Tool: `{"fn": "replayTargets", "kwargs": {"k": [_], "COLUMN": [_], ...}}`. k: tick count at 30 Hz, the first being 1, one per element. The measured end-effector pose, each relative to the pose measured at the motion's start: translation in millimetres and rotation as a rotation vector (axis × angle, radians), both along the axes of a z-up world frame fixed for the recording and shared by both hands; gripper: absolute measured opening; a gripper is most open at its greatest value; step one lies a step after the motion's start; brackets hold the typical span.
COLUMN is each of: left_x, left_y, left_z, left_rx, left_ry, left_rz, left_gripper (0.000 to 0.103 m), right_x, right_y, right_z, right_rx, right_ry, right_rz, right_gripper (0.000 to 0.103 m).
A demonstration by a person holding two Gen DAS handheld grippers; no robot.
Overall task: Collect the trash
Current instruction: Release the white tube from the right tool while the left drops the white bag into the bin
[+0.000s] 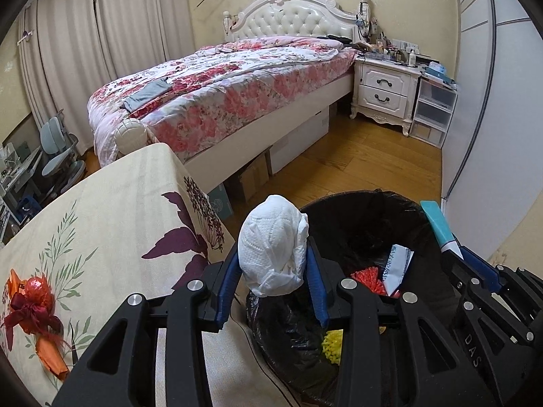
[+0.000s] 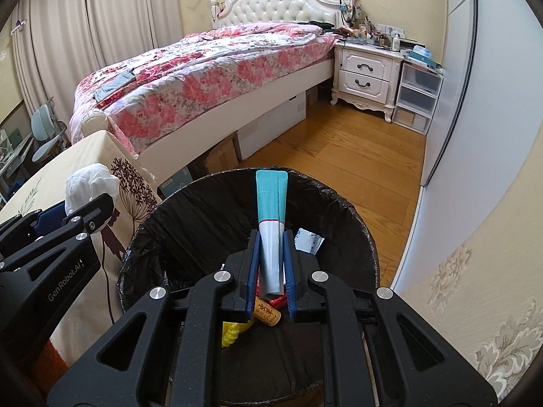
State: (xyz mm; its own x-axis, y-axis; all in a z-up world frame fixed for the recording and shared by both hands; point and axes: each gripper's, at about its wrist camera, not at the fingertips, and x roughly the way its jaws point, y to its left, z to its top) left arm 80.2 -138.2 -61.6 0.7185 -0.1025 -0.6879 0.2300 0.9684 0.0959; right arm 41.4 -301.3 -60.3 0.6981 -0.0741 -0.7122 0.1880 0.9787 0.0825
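We see a crumpled white tissue wad [image 1: 273, 246] held upright just above the near left rim of the bin [image 2: 356, 218], which has a black liner. A flat teal and grey wrapper [image 2: 271, 224] stands upright over the bin's middle. Inside lie a white packet [image 2: 309, 240], a cork [image 2: 268, 313], and red [image 1: 368, 278] and yellow scraps [image 1: 332, 344].

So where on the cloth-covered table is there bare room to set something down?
The tablecloth is bare across its far half, between the printed purple flowers and the edge towards the desk chair. The near left corner is taken by the red and orange wrapper, and the left hand-held gripper crowds the bin-side edge.
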Motion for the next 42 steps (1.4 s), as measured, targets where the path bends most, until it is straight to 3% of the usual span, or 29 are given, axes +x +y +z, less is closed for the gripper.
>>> {"fn": "replayTargets", "kwargs": {"k": [3,5,10,15,21,32,42], "left_x": [1.5,0.0,-3.5,-5.9,-14.2,-36.1,-61.8], "left_y": [-0.1,1.5,8.2,18.4,32.8,78.7,149.5], "left_z": [-0.3,0.8,5.2,11.7,19.7,33.1,30.2], "left_rx": [-0.003,-0.01,0.007,0.021,0.03,0.021,0.008], "left_ry": [0.01,0.003,-0.025,-0.036,-0.051,-0.071,-0.039], "left_rz": [-0.001,0.009,0.045,0.079,0.093,0.167,0.312], "left_gripper": [0.048,0.069,0.078,0.083,0.085,0.085,0.085], "right_x": [0.1,-0.1,-5.0,-10.7,-15.0,-20.0,-24.1], "right_y": [-2.1,-4.0,-8.2,-9.8,-7.1,26.8,88.3], "right_z": [0.2,-0.6,0.7,5.4,10.8,22.8,26.5], "right_rx": [0.002,0.011,0.002,-0.018,-0.031,-0.032,-0.032], "right_ry": [-0.009,-0.007,-0.02,-0.046,-0.056,-0.069,-0.066], "right_rz": [-0.018,-0.027,-0.058,-0.084,-0.086,-0.01,0.14], "right_gripper": [0.021,0.027,0.044,0.066,0.073,0.074,0.074]}}
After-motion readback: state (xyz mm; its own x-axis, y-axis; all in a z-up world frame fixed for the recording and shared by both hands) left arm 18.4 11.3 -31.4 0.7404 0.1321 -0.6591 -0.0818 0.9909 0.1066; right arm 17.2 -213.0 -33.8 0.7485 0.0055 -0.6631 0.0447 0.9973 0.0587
